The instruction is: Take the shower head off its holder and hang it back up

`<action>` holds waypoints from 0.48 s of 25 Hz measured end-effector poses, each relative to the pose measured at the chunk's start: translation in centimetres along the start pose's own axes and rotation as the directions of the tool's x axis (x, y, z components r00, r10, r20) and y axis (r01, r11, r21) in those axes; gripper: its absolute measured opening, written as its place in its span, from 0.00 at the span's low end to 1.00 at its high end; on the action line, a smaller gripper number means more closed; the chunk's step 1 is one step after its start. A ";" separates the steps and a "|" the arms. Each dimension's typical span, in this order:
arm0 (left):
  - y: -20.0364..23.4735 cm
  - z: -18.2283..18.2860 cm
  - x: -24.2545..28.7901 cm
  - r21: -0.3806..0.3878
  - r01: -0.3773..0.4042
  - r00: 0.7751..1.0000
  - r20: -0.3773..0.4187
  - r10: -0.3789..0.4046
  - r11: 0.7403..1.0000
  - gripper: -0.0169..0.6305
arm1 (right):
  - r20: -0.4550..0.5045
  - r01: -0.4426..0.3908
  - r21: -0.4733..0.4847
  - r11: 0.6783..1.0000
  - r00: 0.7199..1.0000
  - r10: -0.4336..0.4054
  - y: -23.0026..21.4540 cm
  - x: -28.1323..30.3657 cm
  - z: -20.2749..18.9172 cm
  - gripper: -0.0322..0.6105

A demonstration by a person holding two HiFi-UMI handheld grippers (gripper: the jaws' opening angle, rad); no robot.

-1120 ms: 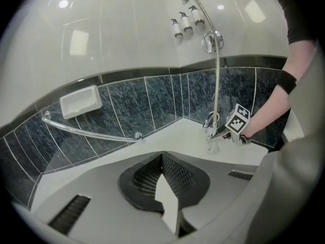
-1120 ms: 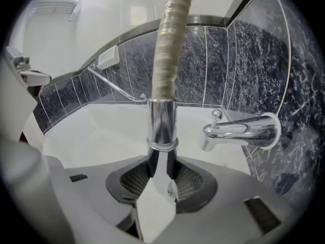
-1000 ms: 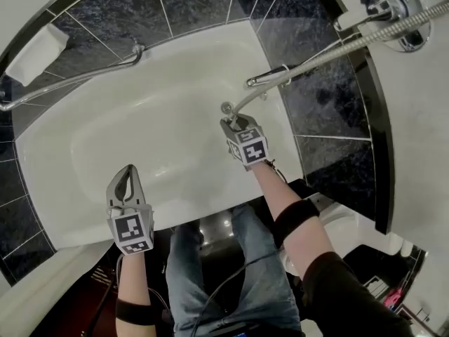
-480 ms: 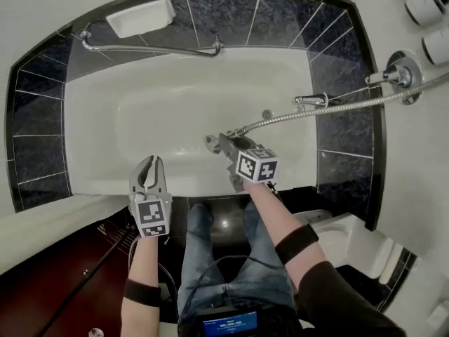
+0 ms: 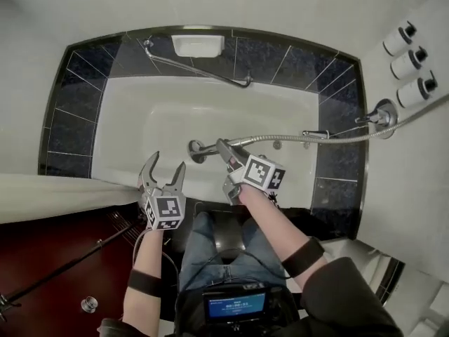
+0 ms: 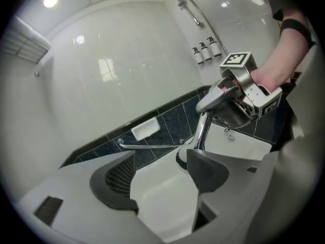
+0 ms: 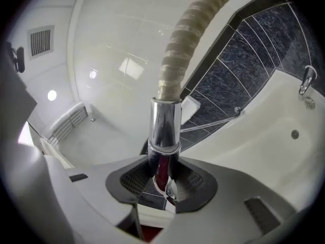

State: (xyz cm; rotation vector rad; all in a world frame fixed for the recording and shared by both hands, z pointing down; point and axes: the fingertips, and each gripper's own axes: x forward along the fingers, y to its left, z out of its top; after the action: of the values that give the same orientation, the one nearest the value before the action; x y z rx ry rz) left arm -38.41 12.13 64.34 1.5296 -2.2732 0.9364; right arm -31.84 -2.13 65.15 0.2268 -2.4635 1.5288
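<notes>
The chrome shower head [image 5: 198,150] hangs over the white bathtub [image 5: 140,128], its handle [image 7: 164,136] clamped between the pads of my right gripper [image 5: 223,148]. The ribbed metal hose [image 5: 309,138] runs from the handle rightwards to the wall fitting [image 5: 383,116]. My left gripper [image 5: 167,161] hovers just left of the shower head, near the tub's front rim. Its jaws have just been opening and stand wide with nothing between them. In the left gripper view the handle [image 6: 202,130] and the right gripper [image 6: 238,93] show beyond the open pads [image 6: 118,178].
A grab bar [image 5: 200,71] and a white soap dish [image 5: 197,45] sit on the dark tiled ledge behind the tub. Three bottles [image 5: 410,63] hang on the right wall, with a shower rail [image 6: 189,7] above them. A dark red floor [image 5: 63,258] lies at lower left.
Both grippers have risen above the tub, the right one bringing the shower head along. The left jaws went from shut to wide open. The head camera now takes in the whole tub.
</notes>
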 end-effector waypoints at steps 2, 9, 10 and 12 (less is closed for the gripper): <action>0.8 1.5 -1.4 0.039 -0.021 1.000 0.015 0.020 0.999 0.58 | 0.000 -0.032 0.014 0.999 0.999 0.032 3.5 -0.5 1.3 0.28; 2.6 7.3 -4.8 0.232 -0.141 0.988 0.092 0.123 0.962 0.73 | 0.026 -0.175 0.081 0.981 0.985 0.173 14.3 -2.4 5.1 0.28; 3.0 8.2 -5.1 0.253 -0.165 0.984 0.107 0.142 0.953 0.75 | 0.036 -0.203 0.103 0.974 0.979 0.201 15.6 -2.7 5.3 0.28; 4.1 10.6 -5.5 0.280 -0.218 0.973 0.139 0.186 0.935 0.77 | 0.043 -0.244 0.128 0.961 0.970 0.241 17.8 -3.2 5.8 0.28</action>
State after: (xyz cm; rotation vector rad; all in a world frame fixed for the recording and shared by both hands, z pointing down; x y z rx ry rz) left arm -38.26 10.54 51.82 1.5110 -2.4984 1.3296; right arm -33.95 0.58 46.47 -0.0350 -2.4885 1.8012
